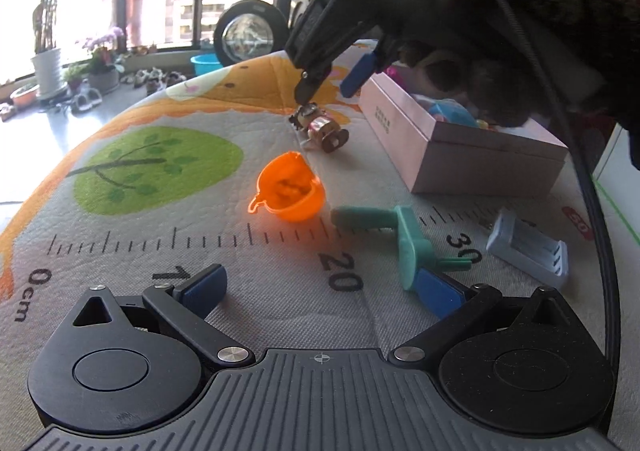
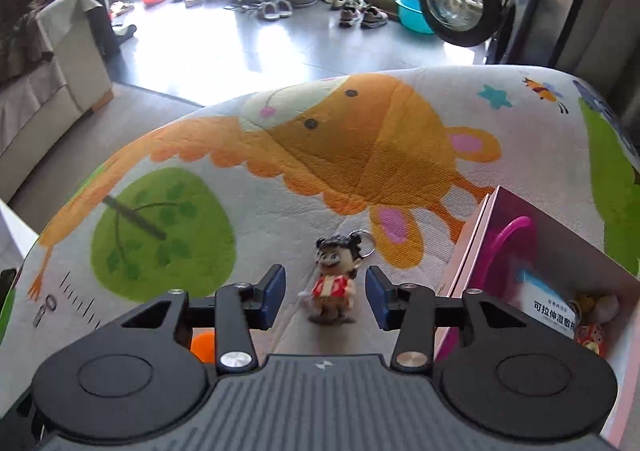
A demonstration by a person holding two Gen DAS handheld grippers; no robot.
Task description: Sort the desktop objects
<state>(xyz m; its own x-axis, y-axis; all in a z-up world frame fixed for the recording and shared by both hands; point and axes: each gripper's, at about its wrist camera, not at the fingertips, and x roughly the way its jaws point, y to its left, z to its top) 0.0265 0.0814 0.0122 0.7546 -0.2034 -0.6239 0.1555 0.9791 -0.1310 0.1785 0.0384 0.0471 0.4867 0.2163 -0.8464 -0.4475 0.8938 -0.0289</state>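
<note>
A small figurine keychain [image 2: 332, 283] with black hair and a red shirt lies on the play mat. It sits between the blue pads of my right gripper [image 2: 326, 297], which stands open with a gap on each side of it. From the left wrist the same figurine [image 1: 320, 127] lies under the right gripper [image 1: 332, 83]. My left gripper [image 1: 320, 287] is open and holds nothing. A teal plastic piece [image 1: 404, 235] lies just beyond its right fingertip. An orange cup [image 1: 290, 189] lies on its side ahead of it.
A pink open box [image 1: 460, 139] with several toys inside stands to the right, and its wall [image 2: 476, 235] is close beside the right gripper. A pale blue-grey plastic part [image 1: 532, 247] lies near the mat's ruler print. A dark sleeve and cable hang over the box.
</note>
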